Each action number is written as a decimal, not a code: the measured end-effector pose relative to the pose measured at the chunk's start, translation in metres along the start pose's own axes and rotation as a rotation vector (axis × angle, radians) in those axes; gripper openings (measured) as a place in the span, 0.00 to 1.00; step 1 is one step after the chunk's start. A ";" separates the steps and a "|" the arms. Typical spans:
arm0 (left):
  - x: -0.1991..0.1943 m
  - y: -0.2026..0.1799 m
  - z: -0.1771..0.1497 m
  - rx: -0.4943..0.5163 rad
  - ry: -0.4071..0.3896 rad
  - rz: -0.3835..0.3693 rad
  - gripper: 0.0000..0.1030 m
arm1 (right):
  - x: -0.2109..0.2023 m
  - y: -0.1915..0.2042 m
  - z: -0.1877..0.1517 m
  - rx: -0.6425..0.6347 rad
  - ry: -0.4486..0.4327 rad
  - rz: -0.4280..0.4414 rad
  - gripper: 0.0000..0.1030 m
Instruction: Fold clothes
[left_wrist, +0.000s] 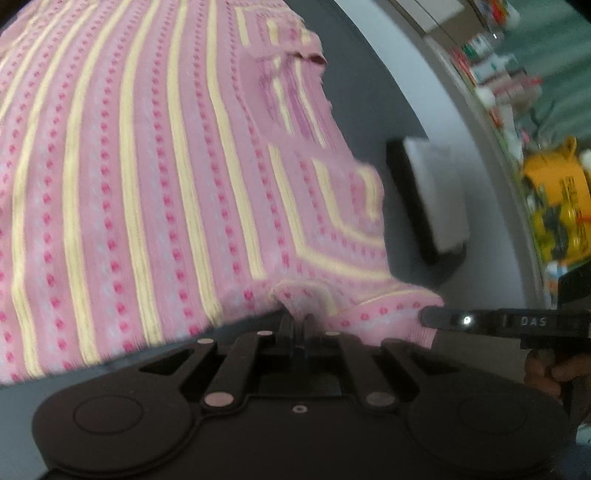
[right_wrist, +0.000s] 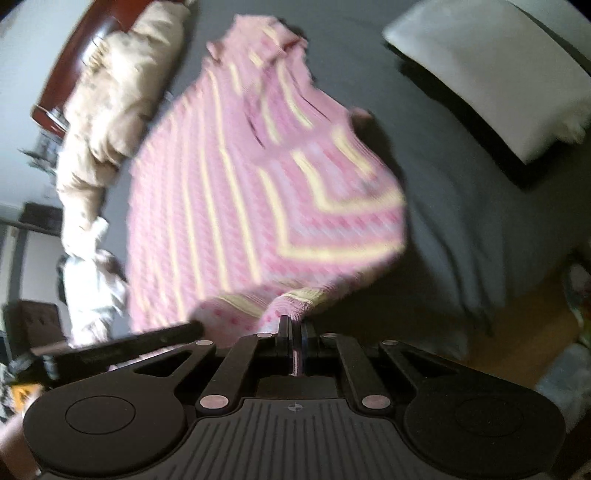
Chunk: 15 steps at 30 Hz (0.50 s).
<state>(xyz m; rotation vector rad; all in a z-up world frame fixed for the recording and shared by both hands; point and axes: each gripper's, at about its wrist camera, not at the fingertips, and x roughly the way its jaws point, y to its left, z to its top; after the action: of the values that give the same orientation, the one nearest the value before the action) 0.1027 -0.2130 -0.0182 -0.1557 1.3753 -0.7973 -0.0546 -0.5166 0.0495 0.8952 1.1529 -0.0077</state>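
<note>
Grey bed (right_wrist: 461, 206); pink striped sweater (right_wrist: 236, 192) lengthwise away from both jaws.

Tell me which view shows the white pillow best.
The right wrist view: the white pillow lies large at upper right on the grey bedding, with most of its outline visible. The left wrist view shows it smaller and blurred, beyond the pink striped garment.

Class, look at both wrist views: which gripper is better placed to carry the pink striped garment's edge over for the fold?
Neither clearly: left gripper and right gripper each pinch the pink striped garment at its near edge.
</note>
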 end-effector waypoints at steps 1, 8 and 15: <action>0.000 0.002 0.007 -0.010 -0.007 -0.002 0.05 | 0.002 0.004 0.007 0.010 -0.012 0.019 0.03; 0.021 0.022 0.043 -0.182 0.019 -0.022 0.06 | 0.039 -0.003 0.059 0.177 -0.043 0.060 0.04; 0.033 0.047 0.057 -0.324 -0.024 0.040 0.14 | 0.070 -0.027 0.097 0.316 0.016 0.094 0.05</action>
<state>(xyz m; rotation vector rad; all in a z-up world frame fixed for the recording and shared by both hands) 0.1731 -0.2168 -0.0571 -0.3874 1.4738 -0.5329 0.0404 -0.5638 -0.0109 1.2307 1.1416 -0.1086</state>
